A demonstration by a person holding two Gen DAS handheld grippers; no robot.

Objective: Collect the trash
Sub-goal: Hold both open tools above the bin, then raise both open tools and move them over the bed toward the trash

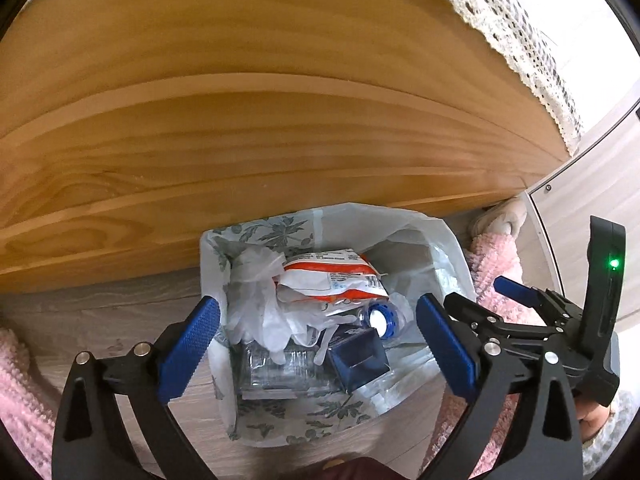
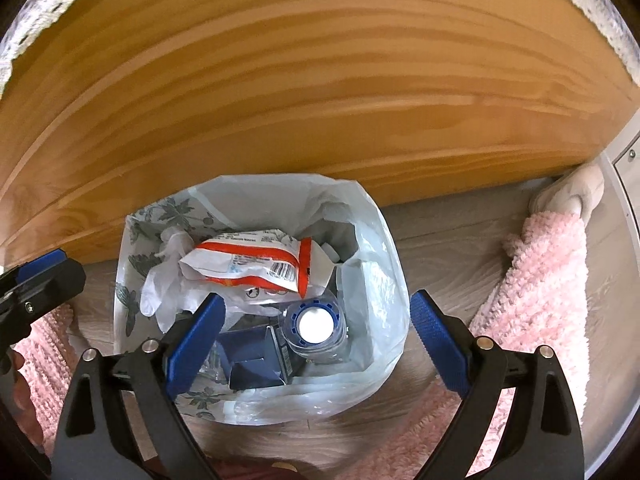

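Note:
A white plastic bag [image 1: 416, 236] [image 2: 380, 248] with a leaf print stands open on the floor against a wooden panel. Inside lie an orange-and-white wrapper [image 1: 340, 276] [image 2: 256, 264], a white glove [image 1: 252, 296] [image 2: 168, 280], a clear bottle with a blue cap [image 1: 382, 320] [image 2: 316, 324], a dark blue box [image 1: 360, 360] [image 2: 252, 356] and a clear plastic tub [image 1: 280, 368]. My left gripper [image 1: 316, 308] hangs open above the bag's mouth, nothing between its blue pads. My right gripper [image 2: 316, 300] hangs open over the bag too, holding nothing. One of its fingers [image 1: 516, 290] shows at the bag's right side.
The wooden panel [image 1: 240, 120] [image 2: 320, 100] rises right behind the bag. Pink fluffy fabric [image 2: 540, 280] [image 1: 24, 392] lies on both sides on the grey wood floor [image 2: 452, 240], with a beige slipper [image 2: 576, 192] at the far right. Lace cloth [image 1: 520, 40] hangs over the panel's top.

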